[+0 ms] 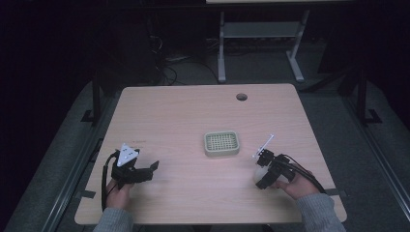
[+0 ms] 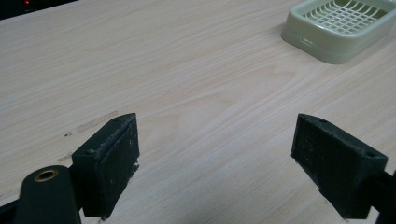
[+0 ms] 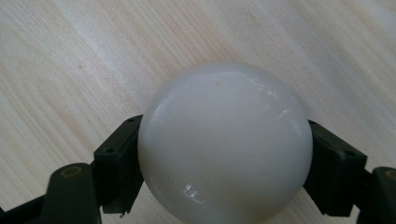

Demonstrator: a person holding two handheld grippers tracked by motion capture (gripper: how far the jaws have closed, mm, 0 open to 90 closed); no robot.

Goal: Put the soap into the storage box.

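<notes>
A smooth white rounded soap (image 3: pixel 224 144) sits between the jaws of my right gripper (image 1: pixel 263 175), which is shut on it just above the table near the front right; the soap (image 1: pixel 259 173) peeks out pale beside the black jaws. A pale green slotted soap dish (image 1: pixel 221 143) lies at the middle of the table, up and left of that gripper. My left gripper (image 1: pixel 147 170) rests at the front left, open with bare wood between its jaws (image 2: pixel 215 163). The dish (image 2: pixel 341 28) is seen at the top right in the left gripper view.
The light wood table (image 1: pixel 193 111) has a round cable hole (image 1: pixel 241 96) near its far edge. Beyond it stand the legs of another table (image 1: pixel 261 43) and cables on a dark floor.
</notes>
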